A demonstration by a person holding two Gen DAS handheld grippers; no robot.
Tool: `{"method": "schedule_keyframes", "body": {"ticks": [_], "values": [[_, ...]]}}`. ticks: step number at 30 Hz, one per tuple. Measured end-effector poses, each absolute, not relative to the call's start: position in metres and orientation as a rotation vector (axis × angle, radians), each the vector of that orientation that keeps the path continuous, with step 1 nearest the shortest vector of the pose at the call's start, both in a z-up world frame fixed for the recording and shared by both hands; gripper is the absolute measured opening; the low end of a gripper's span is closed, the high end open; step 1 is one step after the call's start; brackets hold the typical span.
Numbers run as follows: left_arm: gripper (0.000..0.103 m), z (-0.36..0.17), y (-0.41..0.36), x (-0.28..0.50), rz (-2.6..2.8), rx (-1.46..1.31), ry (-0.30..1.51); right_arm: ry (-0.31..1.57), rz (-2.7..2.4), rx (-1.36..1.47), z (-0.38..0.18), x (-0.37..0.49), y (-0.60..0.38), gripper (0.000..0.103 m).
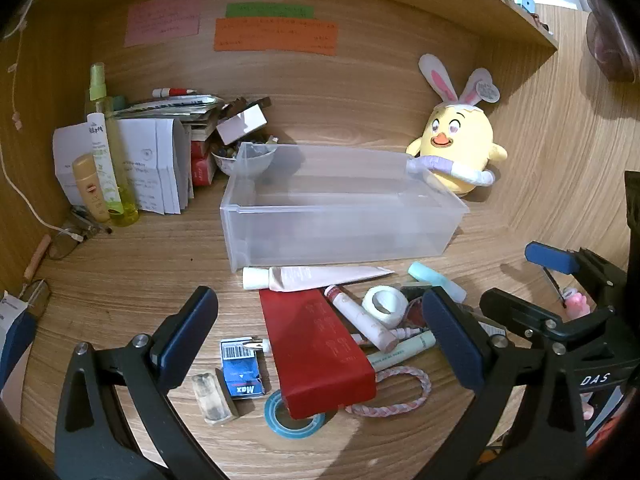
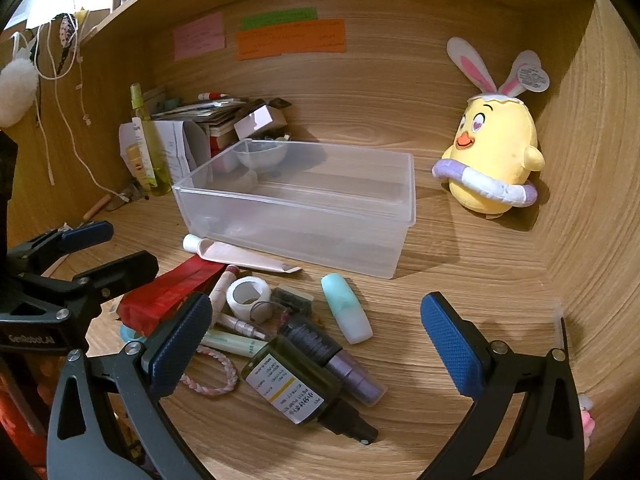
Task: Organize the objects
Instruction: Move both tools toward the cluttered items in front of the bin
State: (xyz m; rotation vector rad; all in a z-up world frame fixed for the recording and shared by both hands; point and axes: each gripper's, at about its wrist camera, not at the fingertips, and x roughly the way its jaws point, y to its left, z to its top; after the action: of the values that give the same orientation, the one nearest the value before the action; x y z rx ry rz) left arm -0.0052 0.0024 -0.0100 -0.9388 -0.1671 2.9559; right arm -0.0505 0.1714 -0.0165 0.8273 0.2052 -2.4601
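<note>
A clear plastic bin [image 1: 340, 204] [image 2: 296, 204] stands empty on the wooden desk. In front of it lies a pile of small items: a pink tube [image 1: 316, 278] [image 2: 240, 256], a red packet [image 1: 320, 352] [image 2: 172, 296], a white tape roll [image 1: 386, 304] [image 2: 248, 294], a mint container [image 2: 346, 308], a dark green bottle [image 2: 296, 384], a purple bottle [image 2: 340, 360], a blue box [image 1: 240, 372], blue tape [image 1: 294, 420]. My left gripper [image 1: 320, 336] is open above the red packet. My right gripper [image 2: 316, 344] is open above the bottles.
A yellow chick plush [image 1: 460, 148] [image 2: 496, 160] sits at the back right. Bottles, papers and a bowl [image 1: 132, 160] crowd the back left corner. Coloured notes [image 1: 276, 34] hang on the back wall. A braided band [image 1: 400, 392] lies near the pile.
</note>
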Motion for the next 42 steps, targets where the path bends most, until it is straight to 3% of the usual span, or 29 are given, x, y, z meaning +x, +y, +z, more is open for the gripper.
{"method": "schedule_keyframes", "body": {"ticks": [42], "values": [[0.103, -0.013, -0.01, 0.002, 2.96, -0.977, -0.162, 0.167, -2.443, 0.818, -0.013, -0.046, 0.177, 0.103]]}}
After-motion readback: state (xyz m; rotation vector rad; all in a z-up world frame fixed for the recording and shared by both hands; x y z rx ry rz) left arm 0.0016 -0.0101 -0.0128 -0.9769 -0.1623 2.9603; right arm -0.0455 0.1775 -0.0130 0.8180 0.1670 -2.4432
